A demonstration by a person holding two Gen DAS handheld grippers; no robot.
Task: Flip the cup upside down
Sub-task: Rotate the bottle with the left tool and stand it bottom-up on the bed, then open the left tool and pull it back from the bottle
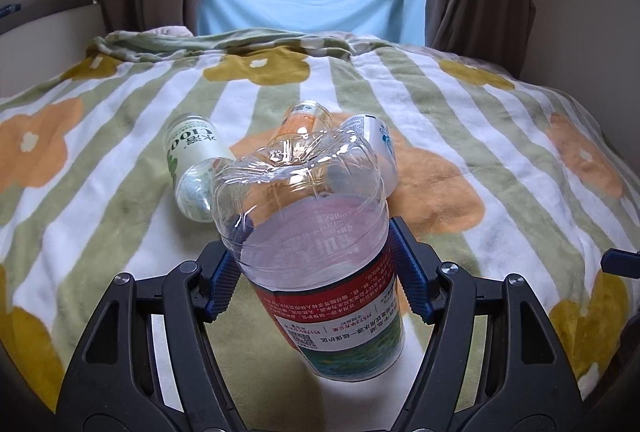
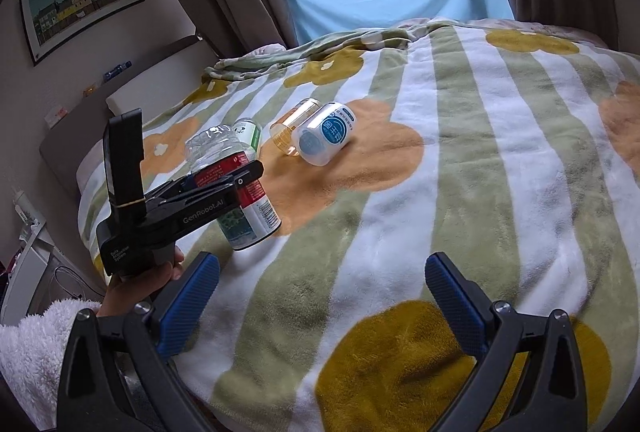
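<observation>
My left gripper (image 1: 316, 264) is shut on a clear plastic cup (image 1: 316, 252) cut from a bottle, with a red, white and green label. The cup stands upside down, its moulded base up and its open rim on the blanket. It also shows in the right wrist view (image 2: 236, 188), with the left gripper (image 2: 244, 178) clamped round its middle. My right gripper (image 2: 320, 296) is open and empty, low over the blanket in front and to the right of the cup.
A striped flower blanket (image 1: 460, 120) covers the bed. Behind the cup lie a green-and-white cup (image 1: 192, 160), a clear orange-label cup (image 1: 304, 120) and a white-and-blue cup (image 2: 326, 140) on their sides. Curtains and a blue sheet hang at the window.
</observation>
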